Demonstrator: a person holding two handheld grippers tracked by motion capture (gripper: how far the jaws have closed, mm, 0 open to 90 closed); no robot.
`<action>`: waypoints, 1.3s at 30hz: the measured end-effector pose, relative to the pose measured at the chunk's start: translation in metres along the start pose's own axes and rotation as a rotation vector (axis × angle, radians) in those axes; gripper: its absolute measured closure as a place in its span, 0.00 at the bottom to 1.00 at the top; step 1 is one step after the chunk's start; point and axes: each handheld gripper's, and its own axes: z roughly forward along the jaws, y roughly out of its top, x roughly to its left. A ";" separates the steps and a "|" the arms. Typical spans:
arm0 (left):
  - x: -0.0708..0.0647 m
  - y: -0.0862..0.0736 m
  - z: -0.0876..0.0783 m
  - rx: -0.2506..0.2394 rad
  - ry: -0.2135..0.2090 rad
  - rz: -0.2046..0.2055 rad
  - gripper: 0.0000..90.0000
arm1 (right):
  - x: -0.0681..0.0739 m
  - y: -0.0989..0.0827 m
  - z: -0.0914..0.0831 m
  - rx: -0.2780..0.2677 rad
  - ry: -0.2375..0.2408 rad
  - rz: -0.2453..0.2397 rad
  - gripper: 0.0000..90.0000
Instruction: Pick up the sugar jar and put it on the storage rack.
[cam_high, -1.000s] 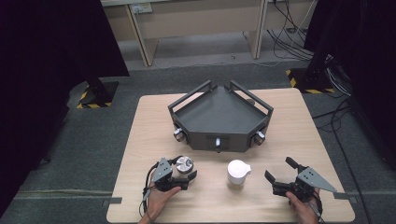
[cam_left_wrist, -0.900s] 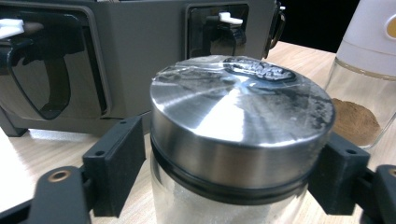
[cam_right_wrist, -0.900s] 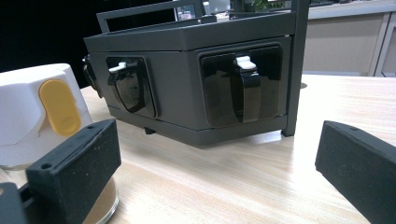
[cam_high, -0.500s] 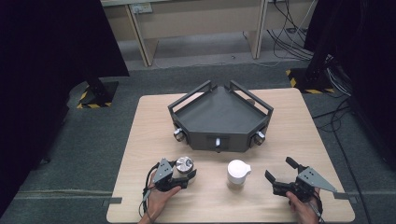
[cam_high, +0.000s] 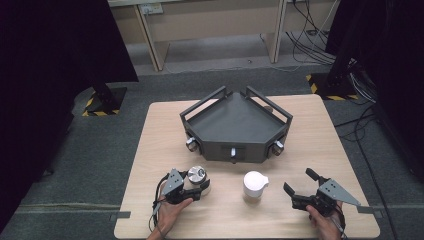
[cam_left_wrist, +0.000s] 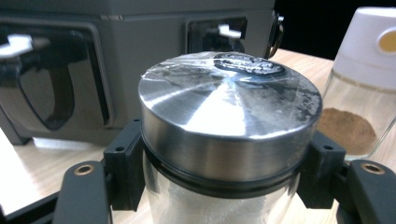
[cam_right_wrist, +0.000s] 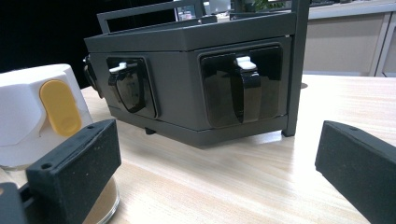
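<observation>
The left gripper (cam_high: 192, 189) clamps a steel-lidded jar (cam_left_wrist: 229, 140) on the counter (cam_high: 160, 130); the right gripper (cam_high: 306, 186), wide apart, waits beside a white-capped spice jar (cam_high: 254, 186). Neither jar appears lifted yet.

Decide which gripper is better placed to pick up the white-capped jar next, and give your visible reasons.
The right. The right gripper is open, holds nothing and points at the white-capped jar, which sits just beyond its jaws. The left gripper is shut on the steel-lidded jar.
</observation>
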 end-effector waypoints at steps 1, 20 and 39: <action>0.000 0.000 0.000 0.000 0.000 0.000 0.35 | 0.000 0.000 0.000 0.000 0.000 0.000 0.00; 0.001 0.011 -0.001 0.001 -0.018 -0.013 0.35 | 0.000 0.000 0.000 0.000 -0.002 -0.003 0.00; 0.011 0.041 0.002 -0.003 -0.047 0.007 0.35 | 0.001 0.000 0.000 0.001 -0.004 -0.001 0.00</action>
